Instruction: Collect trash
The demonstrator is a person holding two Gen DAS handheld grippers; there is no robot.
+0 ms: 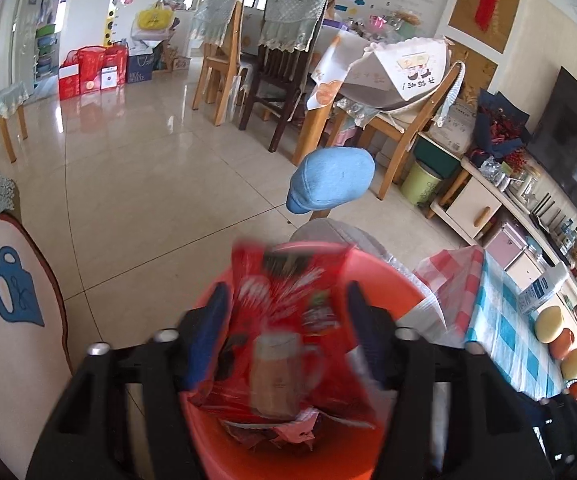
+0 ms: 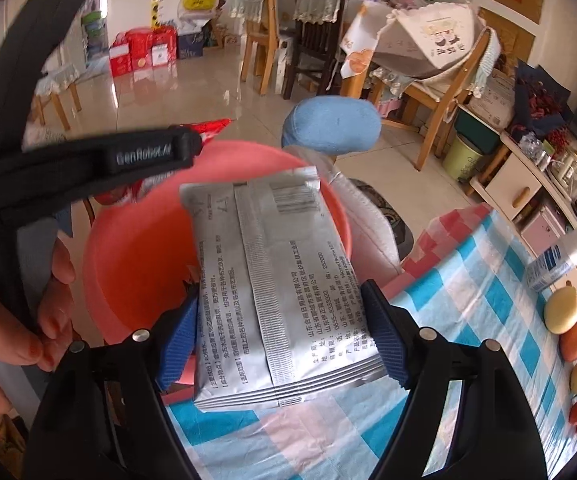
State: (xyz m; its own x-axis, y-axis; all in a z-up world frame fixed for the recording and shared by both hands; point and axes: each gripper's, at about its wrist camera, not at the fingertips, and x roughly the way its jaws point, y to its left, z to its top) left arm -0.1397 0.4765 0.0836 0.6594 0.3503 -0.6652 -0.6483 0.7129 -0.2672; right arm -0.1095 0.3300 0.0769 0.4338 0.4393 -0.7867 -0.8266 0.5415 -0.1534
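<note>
An orange-red plastic bucket (image 1: pixel 384 276) stands beside the table; it also shows in the right wrist view (image 2: pixel 136 256). My left gripper (image 1: pixel 286 300) is right above it, its fingers wide apart. A red drink-mix wrapper (image 1: pixel 284 320), motion-blurred, lies between the fingers over the bucket; whether it is still pinched is unclear. Other wrappers lie in the bucket. My right gripper (image 2: pixel 280 316) is shut on a silver wet-wipe packet (image 2: pixel 276 280) and holds it over the bucket's near rim. The left gripper body (image 2: pixel 88 164) crosses the right wrist view.
A checked blue, white and pink tablecloth (image 2: pixel 468 320) covers the table at right, with round fruit-like items (image 2: pixel 562 312) and a bottle (image 2: pixel 556 260) on it. A blue cushion (image 1: pixel 332 180) stands beyond the bucket. Chairs and a dining table stand farther back across the tiled floor (image 1: pixel 148 184).
</note>
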